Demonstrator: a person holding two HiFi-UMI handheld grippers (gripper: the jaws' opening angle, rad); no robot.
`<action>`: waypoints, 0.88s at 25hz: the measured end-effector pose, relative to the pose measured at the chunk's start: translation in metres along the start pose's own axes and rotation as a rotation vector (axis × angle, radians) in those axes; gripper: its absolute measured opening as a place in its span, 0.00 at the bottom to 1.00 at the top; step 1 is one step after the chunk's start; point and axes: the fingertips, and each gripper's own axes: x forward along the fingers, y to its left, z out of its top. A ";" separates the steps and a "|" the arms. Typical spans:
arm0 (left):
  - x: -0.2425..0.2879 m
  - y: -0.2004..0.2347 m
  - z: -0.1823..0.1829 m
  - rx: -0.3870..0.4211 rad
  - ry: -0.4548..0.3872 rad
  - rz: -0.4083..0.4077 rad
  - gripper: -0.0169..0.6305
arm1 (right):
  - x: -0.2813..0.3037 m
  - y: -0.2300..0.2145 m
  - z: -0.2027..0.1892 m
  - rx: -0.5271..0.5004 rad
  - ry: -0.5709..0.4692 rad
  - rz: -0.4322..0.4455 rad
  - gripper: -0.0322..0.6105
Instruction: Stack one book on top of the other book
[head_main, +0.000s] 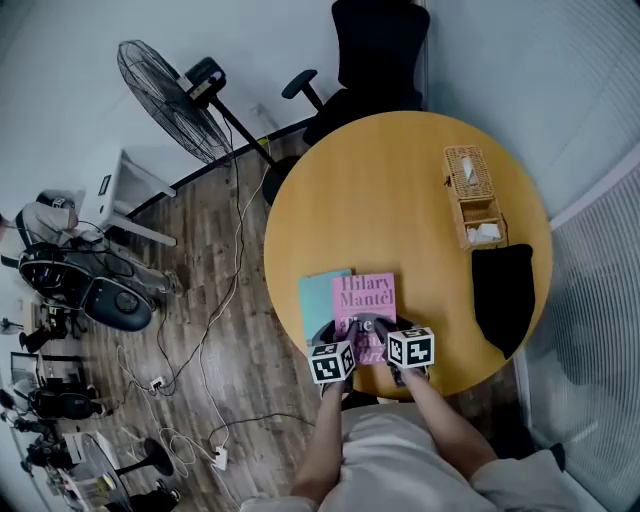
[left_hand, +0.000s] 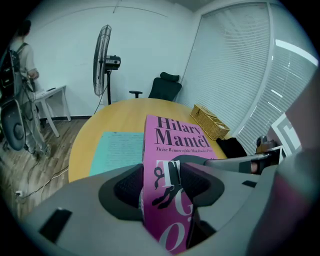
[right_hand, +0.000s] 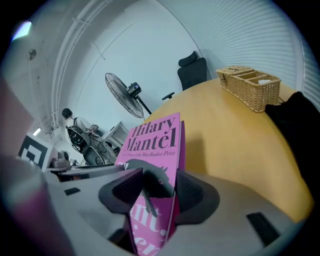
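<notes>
Two books on one round wooden table (head_main: 400, 180), and you're roughly halfway. The teal book (head_main: 318, 300) lies flat near the table's front edge, ready as the base. The pink Hilary Mantel paperback (head_main: 365, 298) looks lifted, and in the head view its left side just overlaps the teal one's right edge. Your left gripper (left_hand: 165, 187) and right gripper (right_hand: 155, 192) each pinch its near edge, pads clamped on the covers. What's left: carry it left, square it over the teal book, lower it and release.
</notes>
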 end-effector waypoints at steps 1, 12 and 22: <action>-0.002 0.007 0.002 0.001 -0.005 0.006 0.41 | 0.005 0.007 0.001 -0.001 0.001 0.004 0.37; -0.014 0.081 0.016 -0.062 -0.006 0.023 0.41 | 0.056 0.068 0.006 -0.081 0.080 0.087 0.42; -0.016 0.115 0.011 -0.113 0.016 0.002 0.41 | 0.071 0.103 -0.001 -0.108 0.090 0.264 0.53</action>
